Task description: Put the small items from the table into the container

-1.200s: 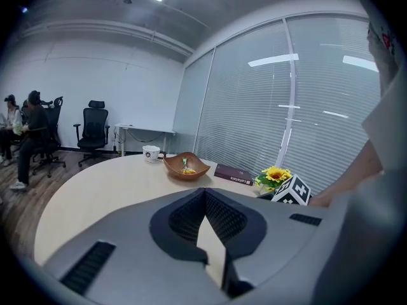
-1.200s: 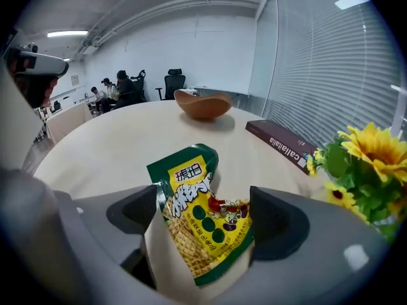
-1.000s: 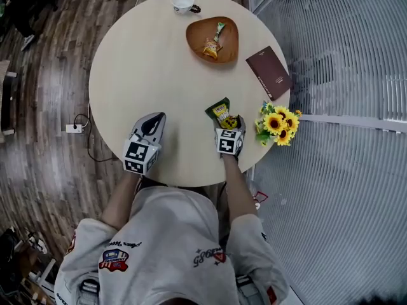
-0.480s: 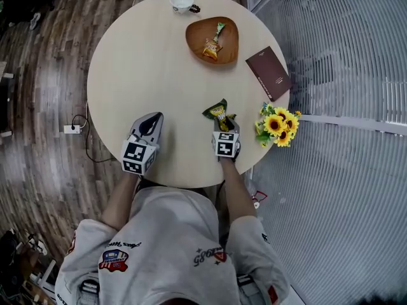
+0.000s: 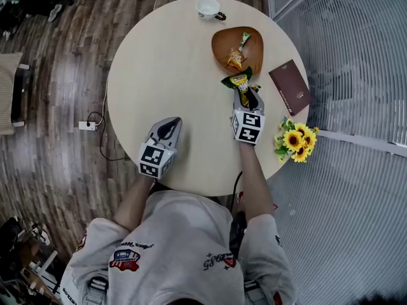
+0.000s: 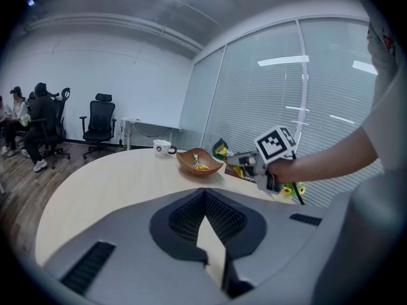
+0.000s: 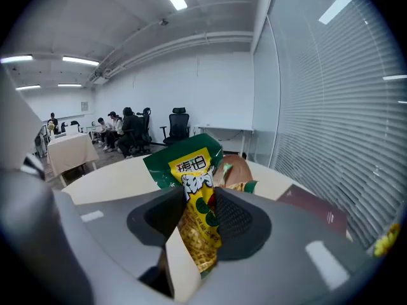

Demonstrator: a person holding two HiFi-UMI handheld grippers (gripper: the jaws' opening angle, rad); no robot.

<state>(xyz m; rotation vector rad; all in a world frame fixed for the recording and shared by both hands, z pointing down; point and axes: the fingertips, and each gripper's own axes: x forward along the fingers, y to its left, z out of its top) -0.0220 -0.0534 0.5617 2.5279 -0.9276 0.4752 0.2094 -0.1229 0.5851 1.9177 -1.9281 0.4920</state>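
Two grippers are over the round table [image 5: 165, 68]. The right gripper [image 5: 244, 93] pinches a green and yellow snack packet [image 5: 238, 80]: its jaws press on the packet's lower, yellow part from both sides. The packet's long axis runs along the line of the jaws, away from us. Its green top end points toward the wooden bowl [image 5: 222, 46] and, seen from above, overlaps the bowl's near rim. In the right gripper view the packet sticks up and forward out of the jaws, leaning a little to the left, with the bowl right behind it.

In the bowl we see two small packets, an orange-yellow one [image 5: 235, 59] and a green one [image 5: 243, 40].

The left gripper [image 5: 172, 122] sits low near our edge of the table, well apart from the bowl. Its jaws are pressed together with nothing between them, and it points across the tabletop.

Beyond the bowl stands a white cup [image 5: 208, 8]. To the bowl's right lies a dark red book [image 5: 289, 86], and a bunch of sunflowers [image 5: 294, 142] pokes out at the table's right edge.
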